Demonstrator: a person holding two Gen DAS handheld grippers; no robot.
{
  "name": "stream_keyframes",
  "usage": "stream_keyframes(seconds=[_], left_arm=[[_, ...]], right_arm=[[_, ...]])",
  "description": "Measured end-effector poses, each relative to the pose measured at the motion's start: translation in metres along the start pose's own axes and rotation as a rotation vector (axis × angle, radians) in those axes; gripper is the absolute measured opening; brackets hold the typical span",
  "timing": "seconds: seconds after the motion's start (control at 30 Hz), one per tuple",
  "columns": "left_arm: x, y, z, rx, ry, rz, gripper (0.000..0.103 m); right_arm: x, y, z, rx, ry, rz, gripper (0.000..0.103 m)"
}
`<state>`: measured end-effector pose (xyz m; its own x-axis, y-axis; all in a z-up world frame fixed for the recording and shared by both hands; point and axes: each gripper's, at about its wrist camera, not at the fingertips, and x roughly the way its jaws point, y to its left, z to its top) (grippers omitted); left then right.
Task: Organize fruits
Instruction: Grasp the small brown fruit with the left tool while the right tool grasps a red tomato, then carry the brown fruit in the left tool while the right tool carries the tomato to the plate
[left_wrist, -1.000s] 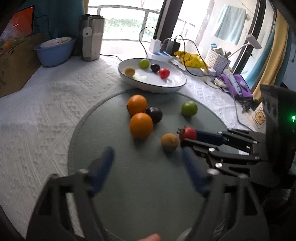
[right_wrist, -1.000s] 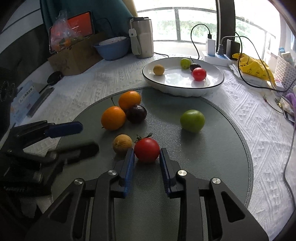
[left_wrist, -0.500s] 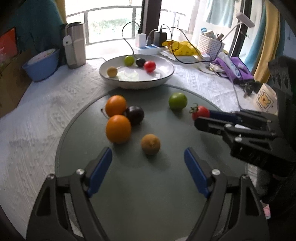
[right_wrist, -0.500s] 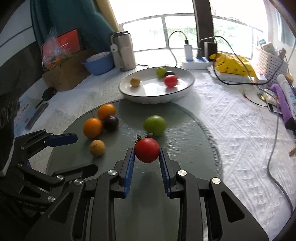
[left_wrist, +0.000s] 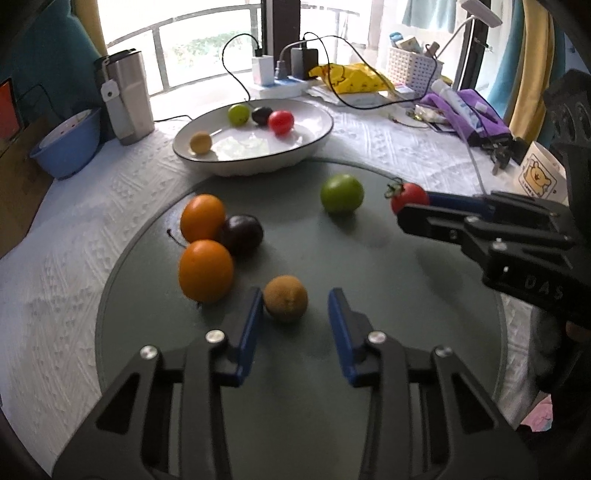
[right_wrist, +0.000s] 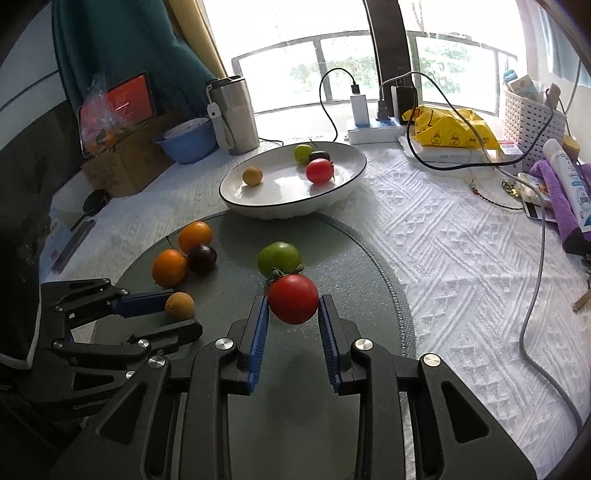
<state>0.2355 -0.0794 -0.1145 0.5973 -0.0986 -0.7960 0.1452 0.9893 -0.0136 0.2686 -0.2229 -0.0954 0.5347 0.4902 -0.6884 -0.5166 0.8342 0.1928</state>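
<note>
My right gripper (right_wrist: 293, 308) is shut on a red tomato (right_wrist: 293, 304) and holds it above the round grey mat (right_wrist: 373, 266); it also shows in the left wrist view (left_wrist: 408, 198). My left gripper (left_wrist: 295, 304) is open, its blue fingers on either side of a small brown fruit (left_wrist: 285, 299) on the mat, touching on the left. Two oranges (left_wrist: 205, 270) (left_wrist: 202, 217), a dark plum (left_wrist: 242, 233) and a green fruit (left_wrist: 341, 193) lie on the mat. The white plate (right_wrist: 343, 177) behind holds a yellow, a green, a dark and a red fruit.
A steel tumbler (right_wrist: 234, 114), a blue bowl (right_wrist: 186, 142) and a cardboard box (right_wrist: 122, 162) stand at the back left. A power strip with cables (right_wrist: 373, 131), a yellow bag (right_wrist: 448, 127), a white basket (right_wrist: 532, 110) and purple cloth (right_wrist: 557, 192) crowd the right.
My right gripper has lifted the tomato off the mat and carried it toward the plate. My left gripper has moved forward and narrowed around the brown fruit.
</note>
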Motion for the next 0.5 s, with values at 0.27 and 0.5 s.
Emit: stream_keyframes(seconds=[0.27,0.5], left_arm=[[-0.001,-0.003,0.002,0.026,-0.011,-0.004,0.025],[-0.011,-0.001,0.008,0.03,-0.045,-0.006,0.025]], right_arm=[[-0.004,-0.003,0.005,0.003,-0.01,-0.015,0.03],[-0.005,0.003,0.011,-0.01,-0.017,-0.024,0.03]])
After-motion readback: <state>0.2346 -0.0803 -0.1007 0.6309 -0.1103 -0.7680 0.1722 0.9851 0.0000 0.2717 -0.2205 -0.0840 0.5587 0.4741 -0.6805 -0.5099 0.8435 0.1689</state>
